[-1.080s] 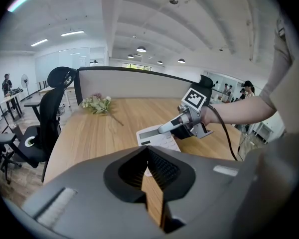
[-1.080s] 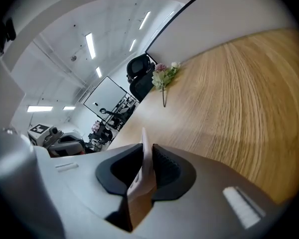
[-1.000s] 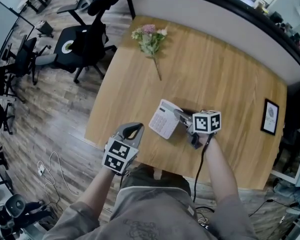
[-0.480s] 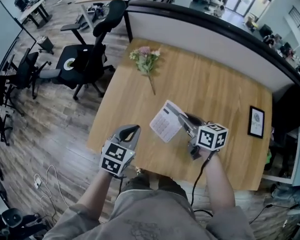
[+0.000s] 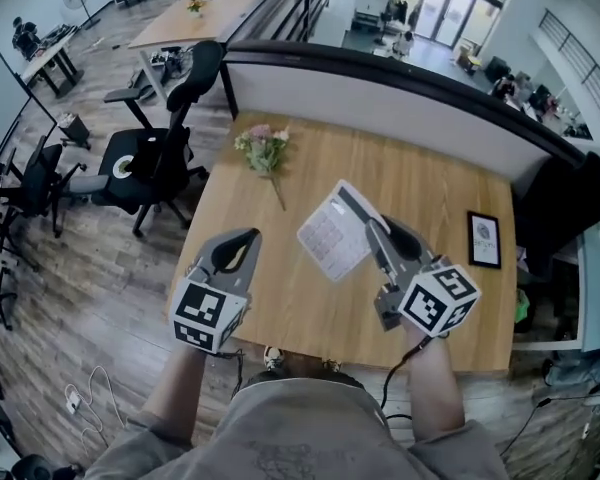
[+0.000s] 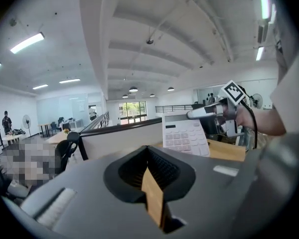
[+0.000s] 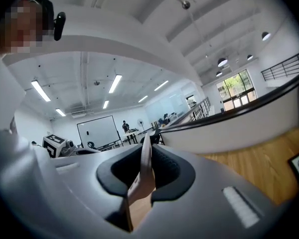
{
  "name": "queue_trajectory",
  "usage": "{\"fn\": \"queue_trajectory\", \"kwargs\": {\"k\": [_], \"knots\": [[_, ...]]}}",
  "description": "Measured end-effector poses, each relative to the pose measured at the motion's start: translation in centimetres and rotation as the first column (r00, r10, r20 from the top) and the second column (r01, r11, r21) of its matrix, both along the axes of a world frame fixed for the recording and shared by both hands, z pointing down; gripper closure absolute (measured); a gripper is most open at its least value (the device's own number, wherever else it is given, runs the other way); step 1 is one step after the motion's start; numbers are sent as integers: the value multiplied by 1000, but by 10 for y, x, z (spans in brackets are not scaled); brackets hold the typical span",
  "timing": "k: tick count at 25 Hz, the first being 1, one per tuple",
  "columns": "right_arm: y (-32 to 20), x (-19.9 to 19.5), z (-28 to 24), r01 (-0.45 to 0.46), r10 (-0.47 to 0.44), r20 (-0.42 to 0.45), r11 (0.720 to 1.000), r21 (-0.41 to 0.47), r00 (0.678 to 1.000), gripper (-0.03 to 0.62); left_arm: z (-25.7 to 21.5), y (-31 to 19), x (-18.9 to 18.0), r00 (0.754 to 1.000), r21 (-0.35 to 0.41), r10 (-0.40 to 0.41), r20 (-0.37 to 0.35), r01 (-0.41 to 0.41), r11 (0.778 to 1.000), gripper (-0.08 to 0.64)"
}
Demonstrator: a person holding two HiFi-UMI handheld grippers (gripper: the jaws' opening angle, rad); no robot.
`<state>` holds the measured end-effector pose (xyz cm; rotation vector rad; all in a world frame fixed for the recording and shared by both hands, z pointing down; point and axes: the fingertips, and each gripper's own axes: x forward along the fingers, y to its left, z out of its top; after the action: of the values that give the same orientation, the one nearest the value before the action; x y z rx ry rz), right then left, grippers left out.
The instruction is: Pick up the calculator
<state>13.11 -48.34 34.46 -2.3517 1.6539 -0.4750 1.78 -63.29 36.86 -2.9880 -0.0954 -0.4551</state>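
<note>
Calculator (image 5: 330, 236) pinched in right claw (image 5: 354, 205), clear above wooden desk (image 5: 435, 193)

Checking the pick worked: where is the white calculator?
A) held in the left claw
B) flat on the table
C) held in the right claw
C: the right claw clamps the white rectangular calculator by its edge, tilted above the light wooden table.

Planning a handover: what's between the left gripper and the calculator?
Nothing; in the head view only bare table shows between the left gripper and the calculator, which the right gripper holds.
</note>
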Motion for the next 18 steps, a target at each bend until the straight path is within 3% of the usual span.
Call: {"fn": "queue_trajectory", "kwargs": {"k": [4, 7, 12, 18], "knots": [[32, -16, -49, -58, 61, -140, 998, 27, 988, 532, -41, 15, -3, 996, 33, 33, -88, -30, 999, 558], [54, -28, -75, -81, 89, -199, 996, 45, 976, 532, -61, 26, -7, 991, 52, 53, -127, -47, 998, 558], [83, -45, -84, -147, 154, -229, 988, 49, 961, 533, -78, 37, -24, 984, 101, 54, -170, -37, 994, 558], [101, -61, -64, -177, 170, -225, 984, -11, 959, 534, -62, 55, -34, 988, 89, 72, -137, -61, 994, 558]]}}
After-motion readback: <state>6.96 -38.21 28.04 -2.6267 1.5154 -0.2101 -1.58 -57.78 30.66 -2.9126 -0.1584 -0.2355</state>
